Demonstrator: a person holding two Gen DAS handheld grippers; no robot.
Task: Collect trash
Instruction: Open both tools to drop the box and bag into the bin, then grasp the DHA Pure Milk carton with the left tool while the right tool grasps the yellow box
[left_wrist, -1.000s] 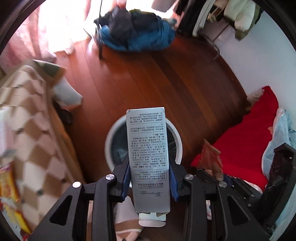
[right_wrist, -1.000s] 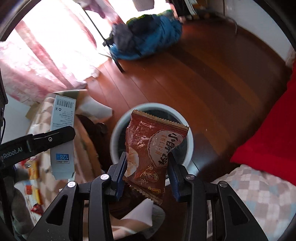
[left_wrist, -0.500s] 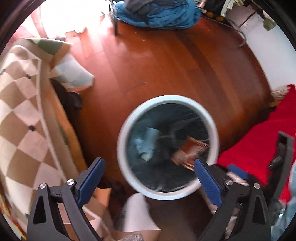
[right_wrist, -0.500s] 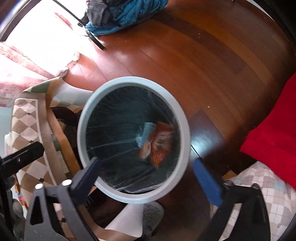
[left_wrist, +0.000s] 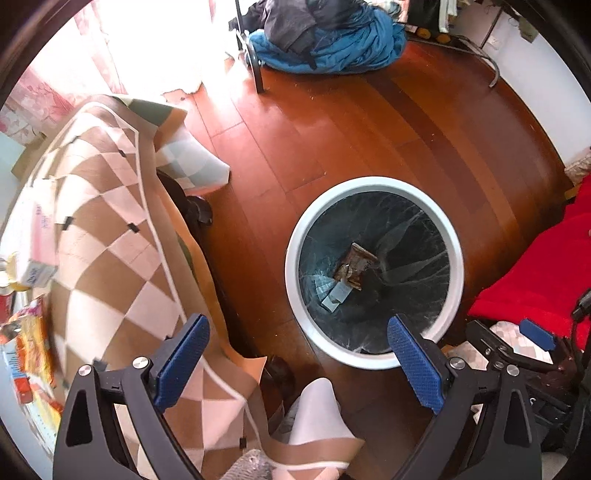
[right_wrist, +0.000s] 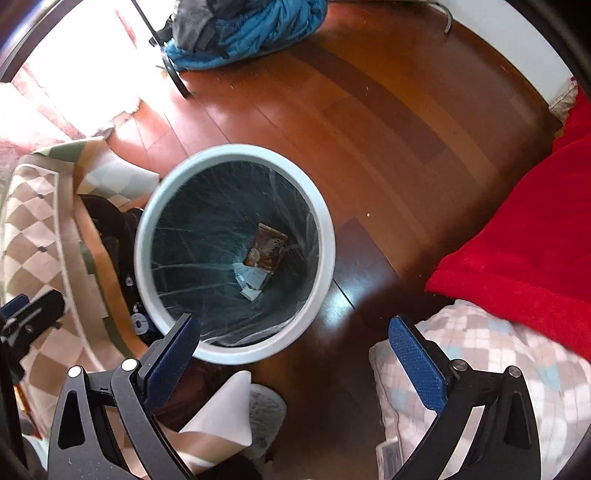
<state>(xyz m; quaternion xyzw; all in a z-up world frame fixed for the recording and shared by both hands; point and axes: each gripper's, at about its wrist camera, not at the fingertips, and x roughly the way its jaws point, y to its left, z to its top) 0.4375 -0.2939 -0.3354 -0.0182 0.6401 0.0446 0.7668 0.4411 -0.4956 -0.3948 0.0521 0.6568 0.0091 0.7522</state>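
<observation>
You see a white-rimmed bin with a dark liner on your red-brown wooden floor. A brown-and-cream checked cloth lies beside it, with a red blanket opposite.

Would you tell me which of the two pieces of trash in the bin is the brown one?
The snack wrapper, lying partly over the pale grey carton at the bottom of the bin.

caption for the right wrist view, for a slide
Open right gripper above the bin, wrapper and box inside.
</observation>
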